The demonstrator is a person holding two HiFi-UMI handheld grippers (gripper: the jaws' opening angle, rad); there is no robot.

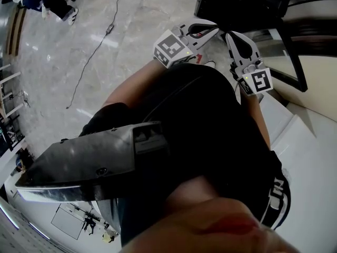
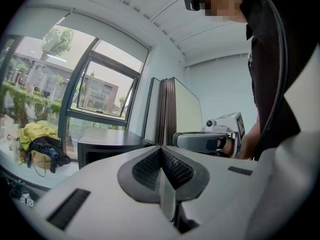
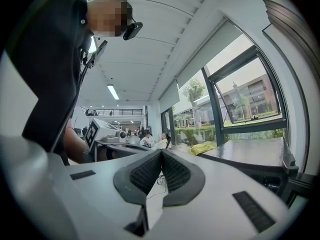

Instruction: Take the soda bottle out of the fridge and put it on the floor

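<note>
cable [image 1: 92, 50]: thin and black, trailing from the far edge towards the left in the head view
legs [image 1: 55, 1]: a person's, dark-clad, in the far left corner of the head view
window [image 2: 102, 86]: large and dark-framed, one sash tilted open; trees and a building outside
yellow cloth [image 2: 34, 132]: heaped at the left, near the glass
black bag [image 2: 46, 152]: just beside the yellow cloth, lower
panels [image 2: 167, 111]: tall, dark-edged, upright, right of the window
ceiling light [image 3: 113, 92]: long lit strip, far in the right gripper view
seated people [image 3: 150, 139]: two, far off, at a desk [image 3: 131, 146]
railing [image 3: 112, 112]: upper level, far end of the room
</note>
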